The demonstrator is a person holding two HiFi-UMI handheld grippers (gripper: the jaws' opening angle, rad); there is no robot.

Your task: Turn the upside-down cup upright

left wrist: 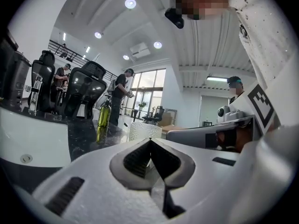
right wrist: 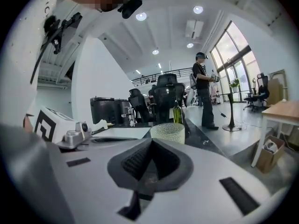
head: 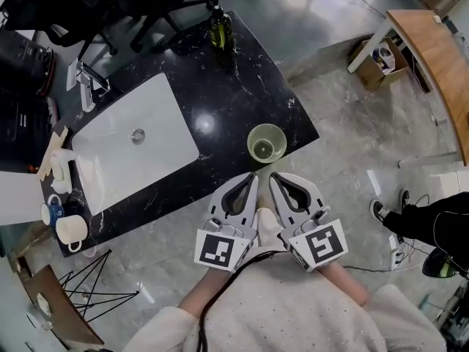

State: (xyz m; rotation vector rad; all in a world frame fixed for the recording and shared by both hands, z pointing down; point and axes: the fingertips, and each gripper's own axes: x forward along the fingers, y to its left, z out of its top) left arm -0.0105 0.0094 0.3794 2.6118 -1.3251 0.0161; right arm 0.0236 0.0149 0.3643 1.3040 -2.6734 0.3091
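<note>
A pale green textured cup (head: 266, 142) stands upright, mouth up, near the front edge of the black marble counter (head: 234, 86). The cup (left wrist: 144, 130) shows just beyond the left jaws, and the cup (right wrist: 167, 132) likewise beyond the right jaws. My left gripper (head: 251, 177) and right gripper (head: 275, 176) sit side by side just short of the counter edge, tips pointing at the cup and apart from it. Both are shut with nothing between the jaws.
A white sink (head: 135, 139) is set into the counter's left part, with a tap (head: 89, 85) behind it. A green bottle (head: 218, 26) stands at the far edge. White mugs (head: 69, 228) crowd the left end. A wooden desk (head: 436, 57) and a person's shoes (head: 381, 211) are at right.
</note>
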